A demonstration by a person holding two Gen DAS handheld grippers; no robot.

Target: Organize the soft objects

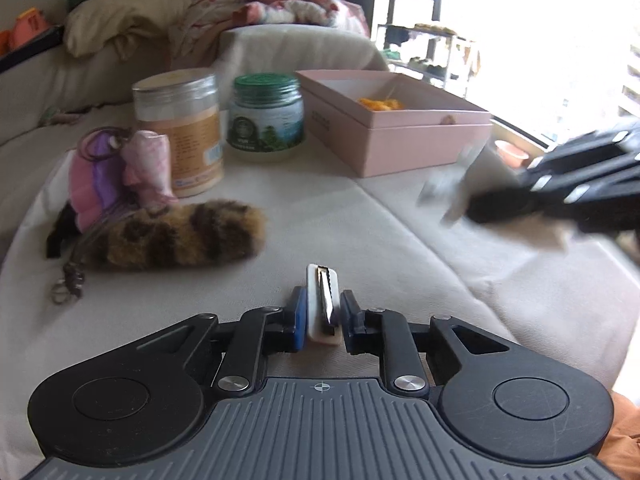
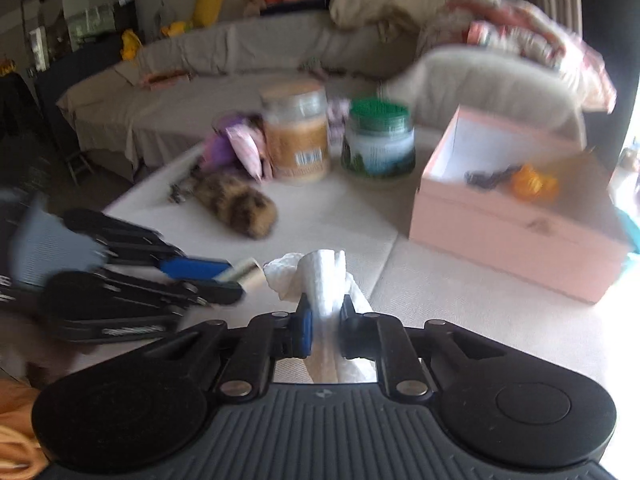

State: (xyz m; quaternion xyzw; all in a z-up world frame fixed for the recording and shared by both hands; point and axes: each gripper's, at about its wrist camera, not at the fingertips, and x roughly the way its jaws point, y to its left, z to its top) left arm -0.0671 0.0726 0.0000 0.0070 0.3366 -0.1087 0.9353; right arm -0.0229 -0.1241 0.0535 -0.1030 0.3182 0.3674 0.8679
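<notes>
The left gripper (image 1: 323, 312) is clamped on a small white object with a metal strip (image 1: 323, 304), which stands upright between its blue pads and pokes out a little past the tips. The right gripper (image 2: 325, 320) is clamped on a bunched white tissue (image 2: 320, 280); the soft white wad rises from between the pads and spills forward and to the sides, with more of it hanging below the jaws. In the right wrist view the left gripper comes in from the left, its tip just beside the tissue. Ahead of both, on the pale cloth-covered surface (image 1: 320, 208), lies a striped brown furry toy (image 1: 176, 236), well apart from either claw. Just behind it sits a pink and purple plush (image 1: 104, 176) with a keyring. Further back stand a tan jar (image 1: 180, 128) and a green-lidded jar (image 1: 266, 114), side by side. To their right is an open pink box (image 1: 400, 136) holding something orange (image 2: 534, 184)
</notes>
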